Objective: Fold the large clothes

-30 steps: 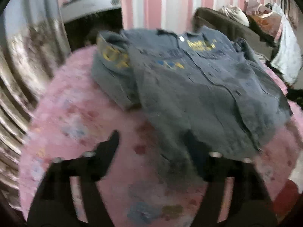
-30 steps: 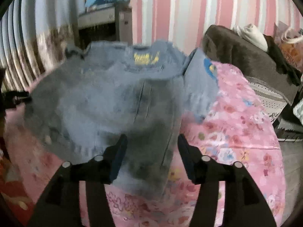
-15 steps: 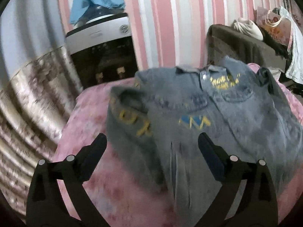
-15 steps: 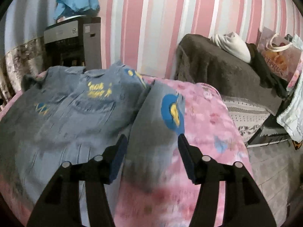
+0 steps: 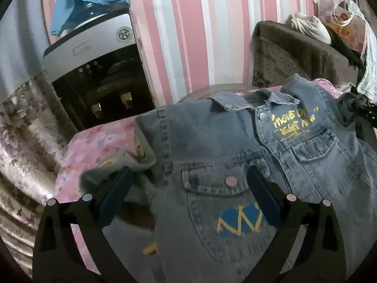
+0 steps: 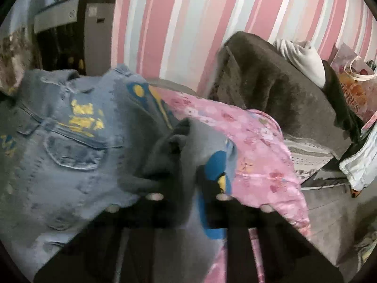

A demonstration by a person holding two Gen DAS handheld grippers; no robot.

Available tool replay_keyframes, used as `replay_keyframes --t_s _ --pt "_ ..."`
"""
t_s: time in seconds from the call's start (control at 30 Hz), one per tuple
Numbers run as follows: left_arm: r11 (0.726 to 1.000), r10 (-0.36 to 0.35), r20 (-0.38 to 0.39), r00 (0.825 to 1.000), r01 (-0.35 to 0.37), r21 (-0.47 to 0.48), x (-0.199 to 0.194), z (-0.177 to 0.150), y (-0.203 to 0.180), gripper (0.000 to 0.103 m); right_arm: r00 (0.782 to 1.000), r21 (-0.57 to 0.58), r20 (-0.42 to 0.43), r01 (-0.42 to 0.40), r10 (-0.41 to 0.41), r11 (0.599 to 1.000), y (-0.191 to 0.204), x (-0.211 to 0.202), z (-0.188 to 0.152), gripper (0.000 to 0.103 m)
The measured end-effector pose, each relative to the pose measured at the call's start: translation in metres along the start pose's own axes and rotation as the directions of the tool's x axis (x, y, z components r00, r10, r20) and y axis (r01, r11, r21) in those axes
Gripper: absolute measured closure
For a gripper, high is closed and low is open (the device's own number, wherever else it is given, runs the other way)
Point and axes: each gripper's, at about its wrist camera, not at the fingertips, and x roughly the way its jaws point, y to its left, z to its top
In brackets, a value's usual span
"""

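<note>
- Denim jacket (image 5: 212,155), in the left wrist view, lies face up on our pink floral bedspread (image 5: 92,146), collar toward the striped wall; our left gripper (image 5: 188,198) hangs over its chest pocket, fingers spread wide and holding nothing.
- In the right wrist view, our right gripper (image 6: 186,188) is closing its fingers on the jacket's sleeve (image 6: 188,146), bunched between them beside the jacket body.

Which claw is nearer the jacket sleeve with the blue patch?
Right. The right claw is closing on that sleeve; the left claw hovers open above the chest pocket across the jacket.
</note>
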Motion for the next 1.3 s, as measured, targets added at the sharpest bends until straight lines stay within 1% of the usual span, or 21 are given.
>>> replay_keyframes --t_s 0.03,0.1,0.17,0.2,0.23,0.27,0.33,0.37,0.43,0.5,0.6,0.63,0.67,0.8,0.93,1.03,1.1,1.2,1.23,1.27,1.3 --pt "1.000 0.000 -0.003 1.000 0.000 0.001 0.007 0.003 0.000 0.006 0.999 -0.015 0.017 0.047 -0.046 0.999 -0.005 -0.002 0.003 0.096" --pt "1.000 0.003 -0.008 1.000 -0.003 -0.003 0.015 0.008 -0.001 0.006 0.986 0.002 0.071 0.154 -0.153 0.988 -0.027 -0.012 0.009 0.098" --pt "1.000 -0.002 -0.006 1.000 0.002 -0.017 0.020 0.011 0.002 0.006 0.960 0.043 0.111 0.254 -0.258 0.966 -0.050 -0.023 0.014 0.098" --pt "1.000 -0.003 -0.004 1.000 0.003 -0.023 0.020 0.012 0.003 0.006 0.950 0.072 0.117 0.282 -0.289 0.957 -0.065 -0.028 0.017 0.098" --pt "1.000 -0.002 0.003 1.000 0.002 -0.022 0.020 0.011 0.002 0.006 0.956 0.123 0.108 0.258 -0.272 0.958 -0.083 -0.031 0.018 0.098" --pt "1.000 0.000 0.007 1.000 0.000 -0.020 0.019 0.011 0.003 0.006 0.958 0.136 0.092 0.259 -0.273 0.956 -0.092 -0.029 0.018 0.098" --pt "1.000 0.018 0.013 1.000 -0.018 -0.009 0.019 0.009 0.004 0.006 0.950 0.101 0.051 0.303 -0.309 0.948 -0.094 -0.016 0.016 0.097" --pt "1.000 0.027 0.008 1.000 -0.027 -0.003 0.021 0.008 0.005 0.006 0.956 0.092 -0.007 0.293 -0.293 0.952 -0.097 -0.002 0.015 0.097" --pt "0.999 0.039 -0.006 0.999 -0.039 -0.004 0.025 0.008 0.009 0.006 0.967 0.114 -0.046 0.254 -0.251 0.960 -0.104 0.018 0.009 0.096" --pt "0.999 0.038 -0.021 0.999 -0.038 -0.014 0.030 0.007 0.014 0.006 0.976 0.134 -0.091 0.207 -0.196 0.969 -0.112 0.037 0.008 0.085" --pt "0.999 0.037 -0.026 0.999 -0.038 -0.031 0.031 0.005 0.016 0.006 0.992 0.189 -0.112 0.080 -0.060 0.979 -0.118 0.044 0.003 0.066" --pt "0.999 0.038 -0.024 0.999 -0.039 -0.034 0.030 0.004 0.016 0.006 0.993 0.187 -0.107 0.075 -0.055 0.980 -0.113 0.038 0.001 0.055" --pt "0.998 0.040 -0.022 0.999 -0.041 -0.037 0.029 0.003 0.016 0.006 0.994 0.186 -0.091 0.070 -0.053 0.980 -0.112 0.031 -0.002 0.048" --pt "0.999 0.037 -0.022 0.999 -0.038 -0.036 0.025 0.001 0.014 0.006 0.998 0.231 -0.054 0.052 -0.040 0.972 -0.115 -0.003 -0.028 0.043" --pt "0.999 0.050 -0.014 0.999 -0.050 0.002 0.020 -0.001 0.003 0.006 0.997 0.234 -0.063 0.060 -0.047 0.970 -0.109 -0.020 -0.059 0.038" --pt "0.997 0.060 -0.004 0.998 -0.060 0.038 0.017 -0.003 -0.006 0.006 0.996 0.228 -0.088 0.038 -0.018 0.973 -0.098 -0.020 -0.078 0.038" --pt "0.996 0.064 0.005 0.998 -0.064 0.061 0.014 -0.004 -0.010 0.006 0.992 0.206 -0.121 0.060 -0.035 0.977 -0.092 -0.012 -0.082 0.038" --pt "0.994 0.070 0.015 0.997 -0.071 0.078 0.011 -0.003 -0.014 0.006 0.990 0.198 -0.131 0.080 -0.054 0.977 -0.088 0.000 -0.085 0.039" --pt "0.995 0.064 0.019 0.998 -0.065 0.078 0.009 -0.003 -0.015 0.006 0.990 0.209 -0.131 0.072 -0.045 0.975 -0.090 0.002 -0.084 0.048" --pt "0.995 0.061 0.022 0.998 -0.062 0.078 0.008 -0.002 -0.015 0.006 0.991 0.236 -0.135 0.042 -0.010 0.971 -0.094 0.007 -0.082 0.075" --pt "0.995 0.055 0.028 0.998 -0.057 0.076 0.007 -0.002 -0.014 0.006 0.991 0.260 -0.132 0.022 0.013 0.965 -0.097 0.011 -0.081 0.084"
